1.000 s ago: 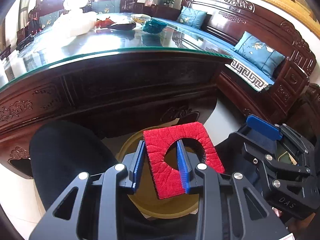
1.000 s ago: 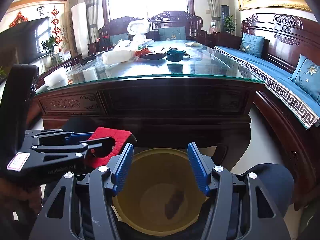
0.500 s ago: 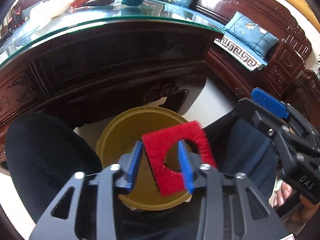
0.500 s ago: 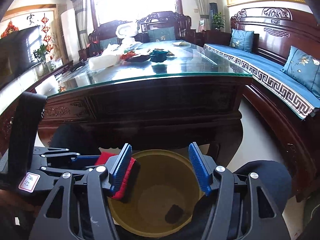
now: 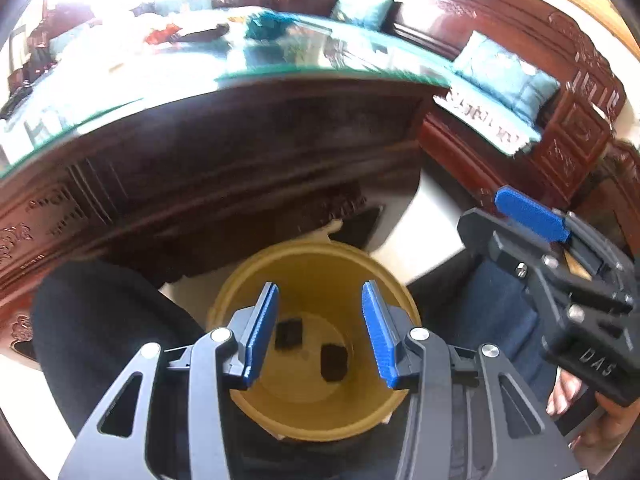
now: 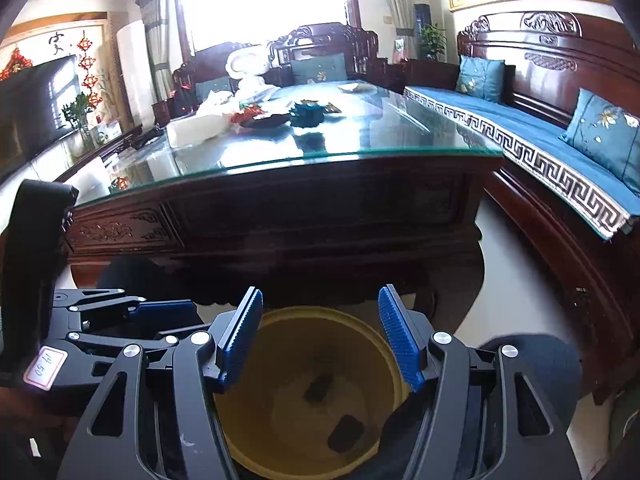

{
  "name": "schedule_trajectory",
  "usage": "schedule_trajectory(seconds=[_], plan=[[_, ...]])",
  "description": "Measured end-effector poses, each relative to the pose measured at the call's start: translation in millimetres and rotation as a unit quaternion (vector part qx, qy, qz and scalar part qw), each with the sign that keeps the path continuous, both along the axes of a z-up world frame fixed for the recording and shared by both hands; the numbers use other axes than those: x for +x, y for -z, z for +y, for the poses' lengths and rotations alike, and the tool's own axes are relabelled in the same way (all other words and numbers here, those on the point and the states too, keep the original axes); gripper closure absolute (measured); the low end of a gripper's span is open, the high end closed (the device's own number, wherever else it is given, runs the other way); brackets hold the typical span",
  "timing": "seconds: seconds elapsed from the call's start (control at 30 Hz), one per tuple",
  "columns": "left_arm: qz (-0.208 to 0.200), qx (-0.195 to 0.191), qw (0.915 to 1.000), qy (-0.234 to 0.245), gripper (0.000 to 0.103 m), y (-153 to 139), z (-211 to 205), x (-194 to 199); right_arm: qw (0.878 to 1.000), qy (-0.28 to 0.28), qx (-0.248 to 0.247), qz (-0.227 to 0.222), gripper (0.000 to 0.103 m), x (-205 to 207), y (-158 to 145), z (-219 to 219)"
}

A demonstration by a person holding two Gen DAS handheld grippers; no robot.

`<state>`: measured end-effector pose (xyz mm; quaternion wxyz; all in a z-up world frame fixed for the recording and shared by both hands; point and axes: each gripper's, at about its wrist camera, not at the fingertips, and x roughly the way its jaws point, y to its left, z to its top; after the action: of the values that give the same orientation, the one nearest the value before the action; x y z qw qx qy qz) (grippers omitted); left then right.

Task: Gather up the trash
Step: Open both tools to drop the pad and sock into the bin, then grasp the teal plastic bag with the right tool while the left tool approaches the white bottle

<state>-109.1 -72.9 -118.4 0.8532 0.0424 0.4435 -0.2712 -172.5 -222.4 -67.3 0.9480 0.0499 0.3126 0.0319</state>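
Observation:
A yellow bin stands on the floor between the person's knees, below both grippers; it also shows in the right wrist view. Two dark pieces lie on its bottom, also seen in the right wrist view. My left gripper is open and empty right above the bin. My right gripper is open and empty above the bin too, and shows at the right of the left wrist view. The red pad is not in view.
A dark carved wooden table with a glass top stands just beyond the bin, carrying white bags, red scraps and a teal object. A wooden sofa with blue cushions runs along the right. The person's knees flank the bin.
My left gripper held the red pad above the bin and has opened; the pad is gone from the fingers. A second dark piece now lies in the bin. The right gripper stayed open.

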Motion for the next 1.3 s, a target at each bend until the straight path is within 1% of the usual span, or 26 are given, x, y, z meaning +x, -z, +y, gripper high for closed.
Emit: schedule_trajectory(seconds=[0.07,0.13,0.37,0.47,0.53,0.57,0.63,0.7,0.8,0.9,1.1,1.3], plan=[[-0.021,0.001,0.9997,-0.016,0.055,-10.1,4.8,4.3,1.0,-0.009,-0.002,-0.009,0.041,7.6,-7.2,4.5],[-0.041,0.001,0.9985,-0.036,0.047,-21.6,11.7,9.6,1.0,-0.018,-0.004,-0.019,0.041,17.4,-15.9,8.1],[-0.079,-0.027,0.9912,-0.103,0.037,-60.8,36.0,43.6,0.997,-0.039,-0.006,-0.066,0.04,54.8,-55.5,20.6],[-0.097,-0.039,0.9862,-0.128,0.035,-78.3,46.6,60.0,0.995,-0.043,-0.01,-0.084,0.04,74.8,-72.9,23.7],[-0.109,-0.044,0.982,-0.148,0.026,-89.6,52.6,71.7,0.995,-0.045,-0.012,-0.092,0.039,89.1,-81.8,26.2],[-0.117,-0.046,0.979,-0.16,0.023,-94.8,56.4,78.5,0.994,-0.046,-0.012,-0.094,0.039,96.6,-86.5,28.0],[-0.129,-0.042,0.9752,-0.175,0.022,-101.5,63.4,91.0,0.994,-0.045,-0.015,-0.097,0.036,111.5,-90.0,29.2],[-0.138,-0.033,0.9712,-0.192,0.022,-107.0,70.2,107.9,0.995,-0.044,-0.012,-0.093,0.036,132.1,-91.4,30.2],[-0.139,-0.021,0.9672,-0.212,0.022,-108.4,77.3,135.9,0.996,-0.041,-0.005,-0.083,0.036,159.3,-89.4,28.3],[-0.131,-0.019,0.9653,-0.225,0.022,-105.8,85.9,159.3,0.997,-0.039,-0.003,-0.069,0.036,184.0,-83.3,28.9],[-0.116,-0.011,0.9668,-0.227,0.022,-90.2,87.7,186.7,0.998,-0.036,-0.007,-0.043,0.036,225.3,-67.2,29.3],[-0.102,-0.006,0.9668,-0.234,0.022,-80.6,86.8,207.1,0.999,-0.032,-0.014,-0.02,0.036,257.8,-54.6,26.0]])
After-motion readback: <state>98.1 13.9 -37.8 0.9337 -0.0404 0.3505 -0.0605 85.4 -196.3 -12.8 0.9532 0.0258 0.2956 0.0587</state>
